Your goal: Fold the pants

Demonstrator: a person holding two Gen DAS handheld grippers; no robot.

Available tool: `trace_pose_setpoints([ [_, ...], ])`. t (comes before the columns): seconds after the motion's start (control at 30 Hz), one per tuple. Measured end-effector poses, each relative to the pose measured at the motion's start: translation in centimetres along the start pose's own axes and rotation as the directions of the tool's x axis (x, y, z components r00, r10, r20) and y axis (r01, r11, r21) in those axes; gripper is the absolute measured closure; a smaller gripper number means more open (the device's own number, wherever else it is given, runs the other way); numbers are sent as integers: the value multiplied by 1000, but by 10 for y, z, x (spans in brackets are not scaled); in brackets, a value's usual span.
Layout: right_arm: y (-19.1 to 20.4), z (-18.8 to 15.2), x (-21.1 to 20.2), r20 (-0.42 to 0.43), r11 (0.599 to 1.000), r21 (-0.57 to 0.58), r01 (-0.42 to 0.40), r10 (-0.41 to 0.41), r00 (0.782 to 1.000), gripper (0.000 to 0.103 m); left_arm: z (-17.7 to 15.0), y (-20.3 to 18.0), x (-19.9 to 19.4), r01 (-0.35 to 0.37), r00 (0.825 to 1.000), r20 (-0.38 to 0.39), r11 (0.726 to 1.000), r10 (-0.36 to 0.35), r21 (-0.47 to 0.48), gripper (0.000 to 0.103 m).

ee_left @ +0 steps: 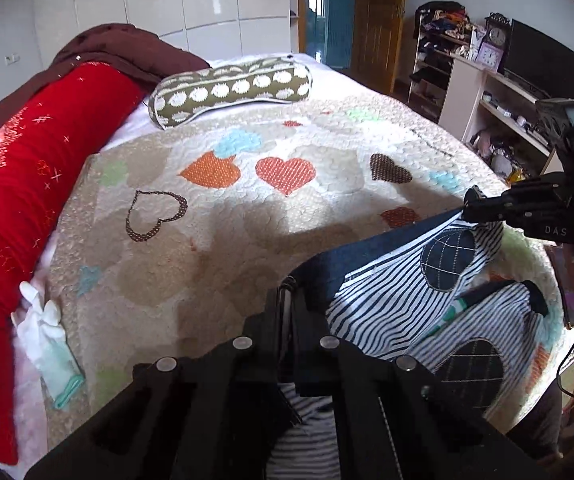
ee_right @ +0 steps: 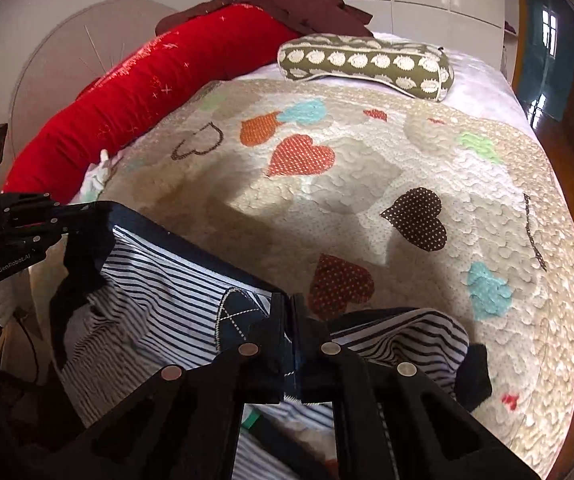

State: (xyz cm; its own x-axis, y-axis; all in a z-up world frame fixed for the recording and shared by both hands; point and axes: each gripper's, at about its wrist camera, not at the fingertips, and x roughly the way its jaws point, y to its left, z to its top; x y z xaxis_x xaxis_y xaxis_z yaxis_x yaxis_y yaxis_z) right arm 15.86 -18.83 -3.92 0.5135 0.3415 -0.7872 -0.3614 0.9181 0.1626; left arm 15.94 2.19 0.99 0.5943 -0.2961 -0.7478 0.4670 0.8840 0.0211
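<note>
Both tongs are clamped on the waistband of the striped pants (ee_left: 399, 304): the left tongs (ee_left: 290, 286) at its left end, the right tongs (ee_right: 290, 300) at its right. The pants hang over the near edge of the bed (ee_left: 247, 240).

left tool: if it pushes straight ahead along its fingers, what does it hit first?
Likely the quilt on the bed: the left tool, shut on the striped pants, points across bare quilt toward the spotted bolster pillow. Depth is unclear.
</note>
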Motion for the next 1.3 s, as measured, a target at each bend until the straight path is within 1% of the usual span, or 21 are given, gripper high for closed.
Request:
trace_pose_setpoints([
  [0.13, 29, -38, -46, 63, 999, 9, -36, 35, 997, 100, -39, -17, -45, -8, 998, 59, 999, 10, -41, 99],
  [0.23, 51, -80, -59, 78, 996, 32, -87, 85, 993, 99, -82, -29, -56, -43, 997, 57, 995, 48, -85, 99],
  [0.3, 61, -110, -57, 72, 990, 70, -122, 117, 991, 99, -113, -32, -51, -44, 999, 21, 989, 47, -143, 98],
  [0.37, 66, -140, -49, 60, 982, 123, -140, 134, 989, 99, -141, -33, -39, -57, 998, -38, 980, 50, -191, 98],
  [0.47, 63, -177, -37, 39, 974, 199, -108, 102, 994, 99, -175, -28, -19, -86, 988, -147, 966, 50, -245, 98],
  [0.53, 54, -194, -36, 24, 965, 250, -74, 70, 997, 99, -188, -19, -23, -87, 985, -170, 956, 40, -279, 98],
  [0.63, 38, -206, -56, 62, 949, 308, -66, 49, 997, 92, -191, -5, -50, -82, 992, -114, 949, 49, -305, 98],
  [0.7, 26, -208, -77, 118, 939, 343, -33, -9, 993, 79, -185, 1, -71, -53, 998, -53, 946, 38, -319, 98],
  [0.73, 19, -208, -88, 147, 932, 361, -13, -43, 988, 79, -180, 4, -78, -33, 999, -23, 945, 27, -326, 98],
  [0.8, 8, -205, -102, 195, 918, 397, 5, -90, 977, 79, -167, 6, -84, -20, 999, 17, 944, 28, -330, 87],
  [0.87, -1, -199, -107, 228, 905, 424, -14, -92, 969, 79, -151, 7, -78, -68, 996, 30, 939, 83, -338, 54],
  [0.9, -3, -196, -107, 241, 900, 435, -30, -84, 967, 79, -144, 8, -71, -92, 993, 40, 934, 113, -346, 51],
  [0.93, -4, -193, -104, 252, 894, 445, -47, -75, 965, 79, -137, 12, -61, -99, 991, 44, 929, 123, -356, 50],
  [0.97, -5, -190, -101, 263, 888, 453, -72, -56, 963, 79, -133, 17, -49, -101, 992, 27, 920, 120, -377, 49],
  [1.03, -8, -187, -87, 264, 870, 477, -121, -10, 965, 79, -132, 29, -19, -136, 991, -52, 898, 126, -419, 49],
  [1.1, -13, -189, -69, 226, 850, 513, -116, -4, 974, 79, -137, 39, 10, -213, 975, -142, 883, 168, -419, 49],
  [1.13, -17, -192, -60, 197, 843, 531, -89, -20, 980, 79, -141, 41, 18, -221, 972, -161, 883, 168, -414, 46],
  [1.17, -20, -194, -53, 158, 835, 548, -49, -45, 986, 79, -141, 40, 18, -222, 973, -156, 888, 172, -403, 46],
  [1.2, -23, -199, -48, 145, 826, 562, -44, -45, 988, 79, -138, 38, 14, -229, 971, -154, 894, 183, -385, 46],
  [1.27, -29, -206, -54, 184, 803, 589, -95, -19, 983, 79, -130, 31, 2, -225, 972, -150, 908, 183, -353, 46],
  [1.3, -30, -207, -60, 200, 797, 595, -102, -24, 980, 75, -124, 27, -7, -197, 978, -129, 917, 162, -346, 46],
])
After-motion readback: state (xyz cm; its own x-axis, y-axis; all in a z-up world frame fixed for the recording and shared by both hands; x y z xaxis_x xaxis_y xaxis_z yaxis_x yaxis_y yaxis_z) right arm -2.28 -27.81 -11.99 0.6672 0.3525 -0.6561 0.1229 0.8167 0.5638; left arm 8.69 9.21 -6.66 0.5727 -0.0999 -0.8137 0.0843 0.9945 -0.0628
